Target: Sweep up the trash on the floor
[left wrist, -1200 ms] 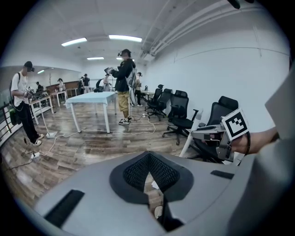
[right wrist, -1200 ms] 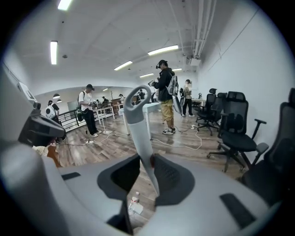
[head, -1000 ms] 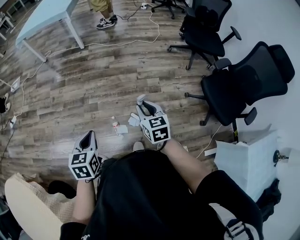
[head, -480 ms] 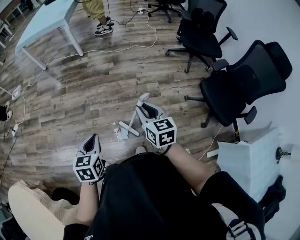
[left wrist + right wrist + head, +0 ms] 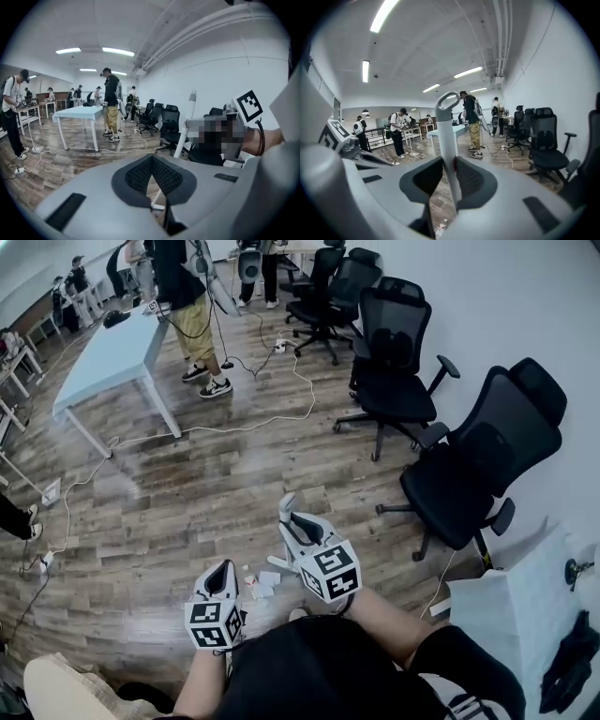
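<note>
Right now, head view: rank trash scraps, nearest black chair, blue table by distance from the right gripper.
1. Trash scraps, on the floor just left of the right gripper.
2. Black chair, to its right.
3. Blue table, far upper left.

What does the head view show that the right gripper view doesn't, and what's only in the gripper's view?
Only the head view shows the person's forearm and the marker cube on the right gripper. Only the right gripper view shows the ceiling lights and, close up, its jaws closed on the white broom handle. Both show that handle, the light blue table, black chairs and the left gripper.
</note>
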### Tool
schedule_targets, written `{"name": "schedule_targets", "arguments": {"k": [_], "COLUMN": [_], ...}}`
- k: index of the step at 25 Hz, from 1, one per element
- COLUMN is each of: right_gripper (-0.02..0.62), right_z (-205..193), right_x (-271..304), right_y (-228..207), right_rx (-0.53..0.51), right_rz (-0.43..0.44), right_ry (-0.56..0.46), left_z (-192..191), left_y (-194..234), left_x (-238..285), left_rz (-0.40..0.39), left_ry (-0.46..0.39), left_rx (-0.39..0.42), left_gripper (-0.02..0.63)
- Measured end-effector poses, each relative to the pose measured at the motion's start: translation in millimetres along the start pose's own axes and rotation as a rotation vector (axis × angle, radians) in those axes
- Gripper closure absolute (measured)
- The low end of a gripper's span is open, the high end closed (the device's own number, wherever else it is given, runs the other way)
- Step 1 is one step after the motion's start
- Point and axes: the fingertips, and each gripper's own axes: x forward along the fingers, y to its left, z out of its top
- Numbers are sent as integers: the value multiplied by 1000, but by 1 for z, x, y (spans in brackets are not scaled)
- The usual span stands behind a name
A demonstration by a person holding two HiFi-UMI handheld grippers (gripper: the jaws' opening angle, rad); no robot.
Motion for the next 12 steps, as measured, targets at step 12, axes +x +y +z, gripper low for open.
{"name": "schedule_targets", "arguments": {"k": [12], "right_gripper": [495], "right_z": [82], "right_x": [-26], "right_y": [10], "right_rx": [-69], "right_rz": [-15], "right_ry": [-173], "left_z": [109], "left_y": [-20], "left_x": [-15], "left_rz": [-2], "left_ry": [-165], "left_rx": [42], "left_gripper": [612]}}
